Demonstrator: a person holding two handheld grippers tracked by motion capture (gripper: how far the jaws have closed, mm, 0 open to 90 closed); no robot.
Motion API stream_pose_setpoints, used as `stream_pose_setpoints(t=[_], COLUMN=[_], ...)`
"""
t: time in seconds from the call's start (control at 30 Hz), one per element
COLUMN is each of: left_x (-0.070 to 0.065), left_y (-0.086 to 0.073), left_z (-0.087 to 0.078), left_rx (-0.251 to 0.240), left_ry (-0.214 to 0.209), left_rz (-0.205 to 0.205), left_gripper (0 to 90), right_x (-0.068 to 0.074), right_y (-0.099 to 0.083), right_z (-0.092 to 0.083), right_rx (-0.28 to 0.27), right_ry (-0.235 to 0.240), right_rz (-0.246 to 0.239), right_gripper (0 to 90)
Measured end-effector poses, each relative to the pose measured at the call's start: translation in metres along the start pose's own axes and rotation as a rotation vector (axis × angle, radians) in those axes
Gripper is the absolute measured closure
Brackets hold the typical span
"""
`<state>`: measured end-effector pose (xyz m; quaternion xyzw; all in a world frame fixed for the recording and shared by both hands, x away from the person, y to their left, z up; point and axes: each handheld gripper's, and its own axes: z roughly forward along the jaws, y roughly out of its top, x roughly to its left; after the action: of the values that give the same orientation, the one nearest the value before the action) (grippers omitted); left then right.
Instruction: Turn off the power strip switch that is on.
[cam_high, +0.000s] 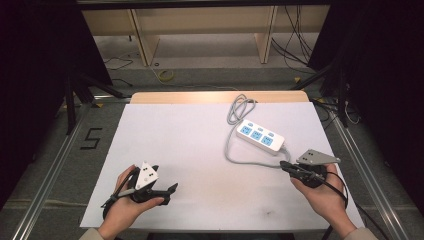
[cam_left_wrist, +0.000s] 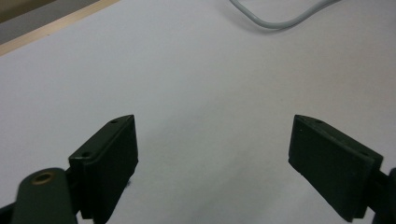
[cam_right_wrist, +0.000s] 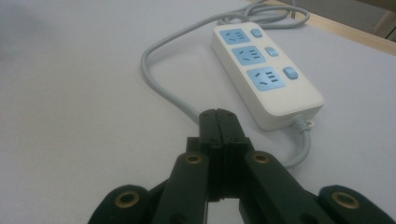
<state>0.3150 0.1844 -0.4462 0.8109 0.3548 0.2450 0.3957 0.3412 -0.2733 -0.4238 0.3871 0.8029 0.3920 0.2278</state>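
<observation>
Right gripper (cam_right_wrist: 218, 116) at the power strip (cam_right_wrist: 266, 77)
We see its fingers pressed together on nothing, beside the strip's cable (cam_right_wrist: 161, 86) near the table's (cam_high: 190, 150) right edge; left gripper (cam_left_wrist: 212, 154) fingers spread, near the front-left corner.

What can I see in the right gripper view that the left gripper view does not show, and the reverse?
Right gripper view: the white plastic power strip with three blue sockets and blue switches, and the right gripper, its jaws shut with nothing between them. Left gripper view: the left gripper, its jaws wide apart over bare surface. Shared: the white table and the strip's grey cable.
</observation>
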Motion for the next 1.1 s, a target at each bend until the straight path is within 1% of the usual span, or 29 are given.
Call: stream_pose_setpoints(t=[0.43, 0.6, 0.67, 0.9, 1.1], left_x=[-0.002, -0.002, -0.002, -0.003, -0.003], left_y=[0.001, 0.002, 0.002, 0.002, 0.002], left_z=[0.001, 0.001, 0.001, 0.001, 0.001], left_rx=[-0.003, -0.004, -0.004, -0.005, -0.007], left_ry=[-0.005, -0.007, -0.006, -0.006, -0.006], left_rz=[0.012, 0.012, 0.012, 0.012, 0.012], left_gripper=[15.5, 15.4, 15.4, 15.4, 15.4], right_x=[-0.008, -0.011, -0.012, -0.016, -0.021], right_y=[0.014, 0.018, 0.018, 0.025, 0.033], right_z=[0.008, 0.012, 0.012, 0.02, 0.027], right_rx=[0.009, 0.016, 0.019, 0.046, 0.065], right_ry=[-0.026, -0.029, -0.028, -0.029, -0.039], right_rz=[0.025, 0.04, 0.036, 0.044, 0.054], right_gripper=[90.0, 90.0, 90.0, 90.0, 90.0])
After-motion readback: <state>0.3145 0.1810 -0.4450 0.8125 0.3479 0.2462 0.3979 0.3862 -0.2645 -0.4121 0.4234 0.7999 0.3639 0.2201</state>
